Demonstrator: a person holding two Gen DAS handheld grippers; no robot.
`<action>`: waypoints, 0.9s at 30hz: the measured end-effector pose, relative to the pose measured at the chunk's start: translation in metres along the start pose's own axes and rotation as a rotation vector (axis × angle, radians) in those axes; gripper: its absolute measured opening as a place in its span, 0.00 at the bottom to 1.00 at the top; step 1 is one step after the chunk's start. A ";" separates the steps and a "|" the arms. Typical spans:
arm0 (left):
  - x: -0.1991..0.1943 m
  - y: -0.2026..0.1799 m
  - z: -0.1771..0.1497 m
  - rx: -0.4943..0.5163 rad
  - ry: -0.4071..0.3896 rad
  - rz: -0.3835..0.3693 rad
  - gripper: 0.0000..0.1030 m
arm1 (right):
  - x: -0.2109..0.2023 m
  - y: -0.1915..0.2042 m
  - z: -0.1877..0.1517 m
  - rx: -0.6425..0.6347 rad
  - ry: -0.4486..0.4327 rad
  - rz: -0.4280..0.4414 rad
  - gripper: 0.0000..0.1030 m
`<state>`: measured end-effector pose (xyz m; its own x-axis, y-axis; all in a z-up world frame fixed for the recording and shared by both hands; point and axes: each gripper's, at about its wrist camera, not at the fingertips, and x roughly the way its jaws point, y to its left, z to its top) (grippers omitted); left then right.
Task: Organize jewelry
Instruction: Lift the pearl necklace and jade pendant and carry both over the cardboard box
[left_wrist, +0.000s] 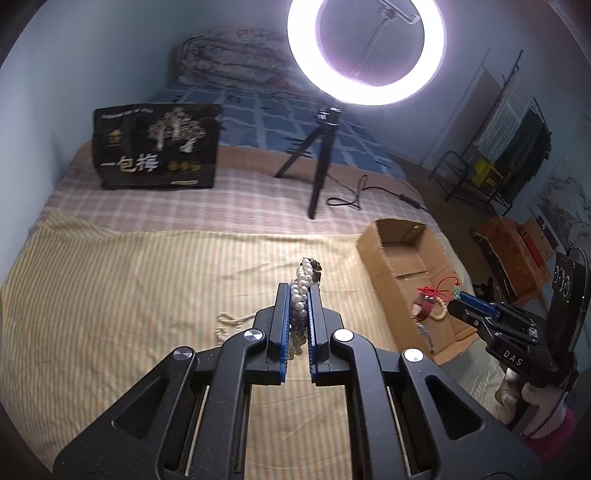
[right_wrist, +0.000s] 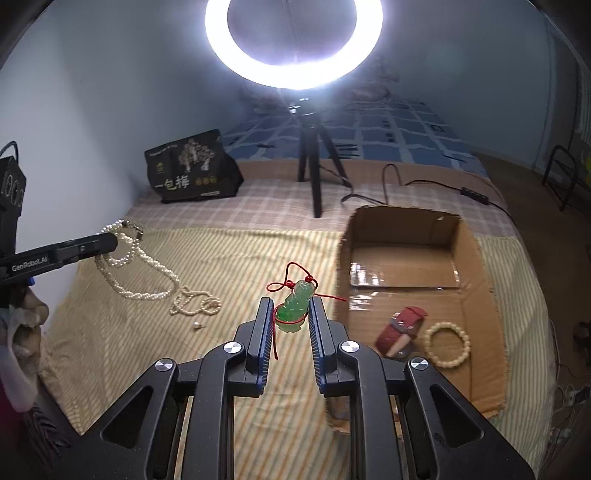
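Note:
My left gripper (left_wrist: 299, 291) is shut on a white pearl necklace (left_wrist: 300, 291) and holds it above the striped cloth; its strands hang down to the bed, seen in the right wrist view (right_wrist: 147, 273). My right gripper (right_wrist: 291, 306) is shut on a green jade pendant (right_wrist: 295, 306) with a red cord, just left of the open cardboard box (right_wrist: 476, 258). In the box lie a red watch (right_wrist: 400, 332) and a cream bead bracelet (right_wrist: 447, 343). A loose pearl earring (right_wrist: 198, 325) lies on the cloth.
A ring light on a black tripod (right_wrist: 314, 173) stands behind the box with its cable (right_wrist: 424, 184) trailing right. A black snack bag (right_wrist: 192, 171) stands at the back left by the wall. The bed's right edge drops to the floor.

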<state>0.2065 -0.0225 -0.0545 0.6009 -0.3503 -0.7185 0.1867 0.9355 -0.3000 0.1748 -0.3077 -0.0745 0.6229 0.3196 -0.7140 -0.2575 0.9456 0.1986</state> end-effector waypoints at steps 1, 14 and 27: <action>0.001 -0.005 0.000 0.005 0.000 -0.005 0.06 | -0.003 -0.005 -0.001 0.009 -0.005 -0.006 0.17; 0.022 -0.069 0.011 0.050 0.006 -0.072 0.06 | -0.030 -0.061 -0.014 0.086 -0.029 -0.054 0.17; 0.042 -0.121 0.017 0.086 0.013 -0.121 0.06 | -0.041 -0.090 -0.030 0.118 -0.018 -0.071 0.17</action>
<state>0.2225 -0.1499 -0.0380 0.5597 -0.4610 -0.6886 0.3235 0.8866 -0.3306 0.1502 -0.4076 -0.0839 0.6497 0.2513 -0.7174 -0.1244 0.9662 0.2258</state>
